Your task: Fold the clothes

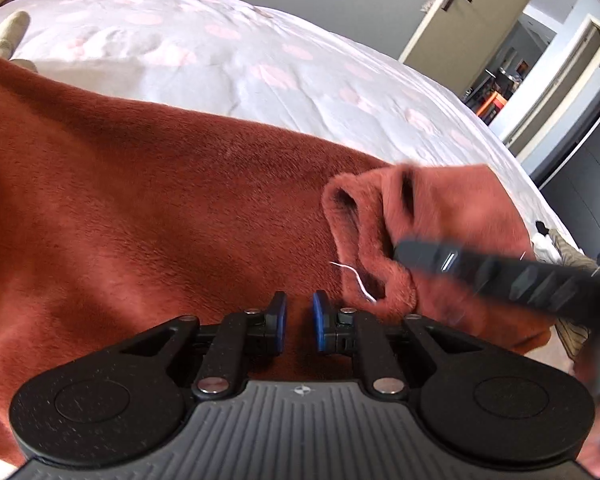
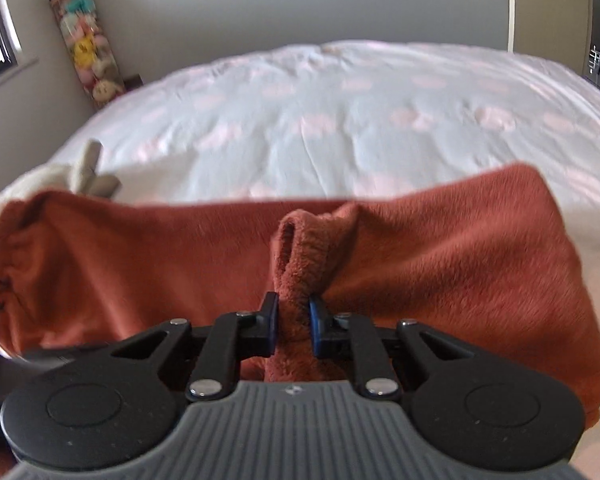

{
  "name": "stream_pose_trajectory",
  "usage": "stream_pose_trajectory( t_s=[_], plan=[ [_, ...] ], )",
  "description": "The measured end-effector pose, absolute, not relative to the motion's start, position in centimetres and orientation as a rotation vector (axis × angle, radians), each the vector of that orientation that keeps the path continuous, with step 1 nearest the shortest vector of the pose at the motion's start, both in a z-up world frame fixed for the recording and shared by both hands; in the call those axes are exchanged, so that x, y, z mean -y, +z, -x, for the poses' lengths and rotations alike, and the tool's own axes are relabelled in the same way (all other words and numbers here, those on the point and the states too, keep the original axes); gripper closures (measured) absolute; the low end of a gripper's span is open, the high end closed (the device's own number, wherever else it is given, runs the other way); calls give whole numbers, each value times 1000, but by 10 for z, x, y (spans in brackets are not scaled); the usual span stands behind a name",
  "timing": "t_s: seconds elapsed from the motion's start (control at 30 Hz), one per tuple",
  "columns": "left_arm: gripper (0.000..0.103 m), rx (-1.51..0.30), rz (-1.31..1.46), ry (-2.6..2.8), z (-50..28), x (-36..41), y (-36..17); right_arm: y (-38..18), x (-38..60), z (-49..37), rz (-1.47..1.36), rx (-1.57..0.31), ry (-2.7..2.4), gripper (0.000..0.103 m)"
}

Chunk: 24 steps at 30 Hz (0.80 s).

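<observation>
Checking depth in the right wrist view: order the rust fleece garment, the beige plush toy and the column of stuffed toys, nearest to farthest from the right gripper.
1. Rust fleece garment, pinched in the right gripper.
2. Beige plush toy, left, behind the garment.
3. Column of stuffed toys, far left, against the wall.

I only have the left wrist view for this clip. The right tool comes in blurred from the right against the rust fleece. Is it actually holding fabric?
Observer: Yes. In the right wrist view the right tool is shut on an upright fold of the rust fleece, which is pinched between its blue pads.
Operator: The tool hides the fleece's right end from me. Does it hang off the bed?
Observer: Not as far as I can see. That end lies on the bed cover, and pale cover shows beyond it.
</observation>
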<state>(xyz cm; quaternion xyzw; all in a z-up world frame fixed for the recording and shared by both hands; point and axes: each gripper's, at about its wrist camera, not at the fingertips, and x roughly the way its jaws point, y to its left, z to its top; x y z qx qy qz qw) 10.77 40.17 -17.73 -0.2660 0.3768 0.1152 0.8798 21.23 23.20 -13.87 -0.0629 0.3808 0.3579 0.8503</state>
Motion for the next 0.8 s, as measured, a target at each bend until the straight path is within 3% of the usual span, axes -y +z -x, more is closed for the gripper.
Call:
stream_pose_trajectory(
  t_s=[0.17, 0.3, 0.43, 0.5, 0.57, 0.67, 0.8],
  plan=[
    [91, -730, 545, 244, -112, -401, -163, -151, -214, -208, 169, -788, 701, 51],
    [91, -688, 502, 247, -115, -393, -149, -141, -175, -200, 200, -706, 626, 41],
    [87, -653, 420, 219, -116, -372, -132, -132, -136, -191, 229, -623, 551, 44],
    [87, -642, 364, 198, -116, -359, -127, -127, -117, -187, 244, -582, 513, 52],
    [87, -636, 309, 172, -117, -344, -123, -126, -96, -188, 243, -566, 464, 67],
    [87, -658, 223, 152, -136, -323, -121, -133, -69, -206, 155, -604, 401, 76],
    [87, -699, 135, 158, -171, -307, -128, -138, -66, -226, 49, -586, 422, 78]
  ],
)
